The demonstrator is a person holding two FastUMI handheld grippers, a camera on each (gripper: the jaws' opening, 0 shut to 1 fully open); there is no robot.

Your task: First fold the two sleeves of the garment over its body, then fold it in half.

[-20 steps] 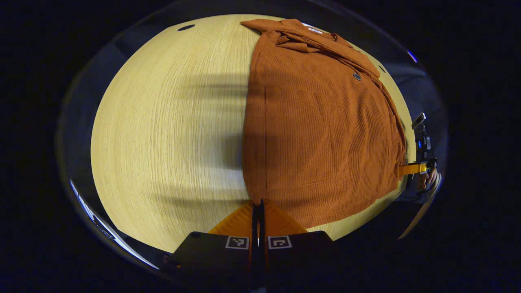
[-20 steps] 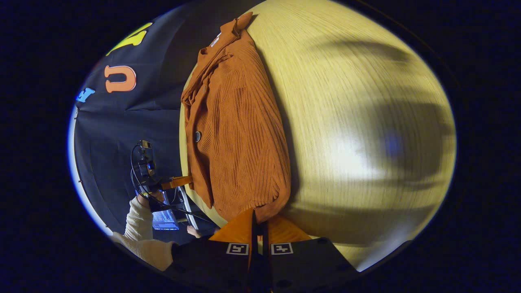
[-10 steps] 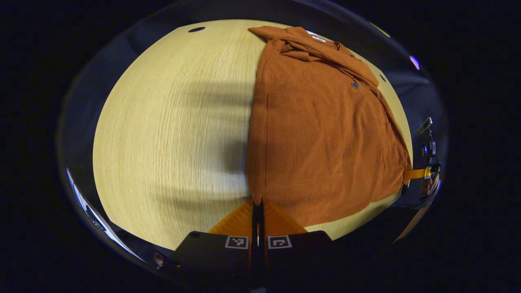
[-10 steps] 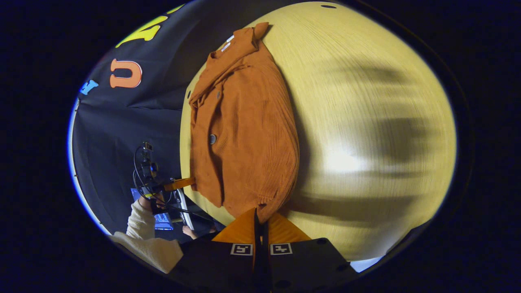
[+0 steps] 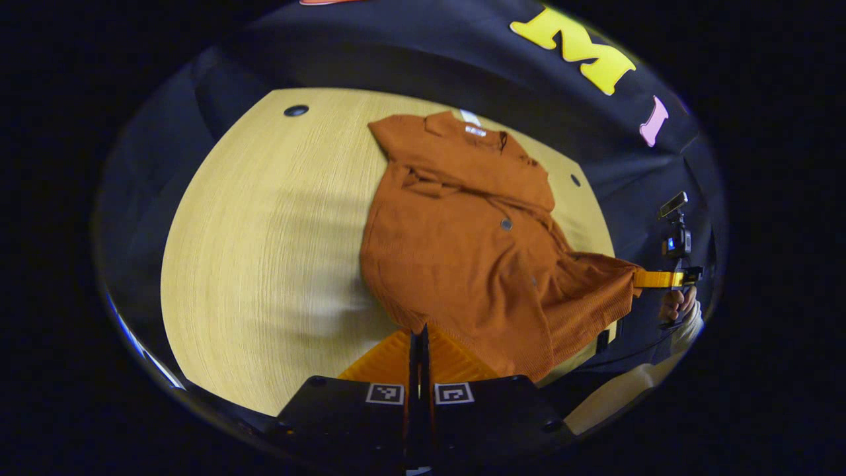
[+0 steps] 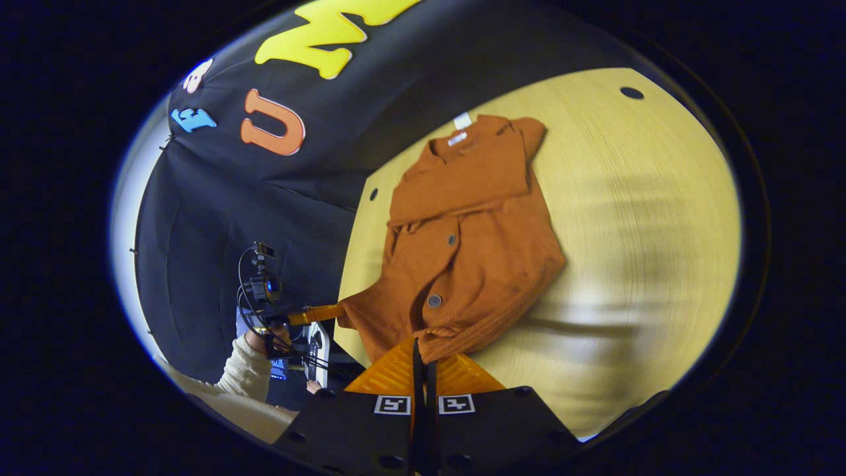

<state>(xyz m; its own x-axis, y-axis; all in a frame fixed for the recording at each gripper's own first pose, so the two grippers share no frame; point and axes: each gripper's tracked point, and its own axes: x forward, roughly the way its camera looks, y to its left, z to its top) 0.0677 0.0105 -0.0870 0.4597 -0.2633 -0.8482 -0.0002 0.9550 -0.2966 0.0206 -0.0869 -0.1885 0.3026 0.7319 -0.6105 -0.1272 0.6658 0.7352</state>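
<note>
Surface: a light wood-grain table (image 5: 264, 251), with small dark round holes near its far corners, one at (image 5: 295, 110). Soft shadows band the wood in the right gripper view. Behind and beside the table hangs the black cloth wall (image 6: 218, 218).

Garment: an orange ribbed shirt (image 5: 462, 238) lies on the table, collar toward the far edge and wall, sleeves folded over the body, dark buttons visible down the front. Its near hem is lifted off the wood at both corners.

Left gripper (image 5: 418, 334): fingers closed together on the hem corner nearest it, cloth pinched between them. It also appears in the right gripper view (image 6: 330, 311), held by a hand (image 6: 261, 340) in a cream sleeve, gripping that corner off the table edge.

Right gripper (image 6: 420, 344): fingers closed on the opposite hem corner, fabric bunched at the tips. It appears in the left gripper view (image 5: 644, 278), clamping the stretched corner beyond the table edge, a hand (image 5: 674, 304) behind it.
</note>
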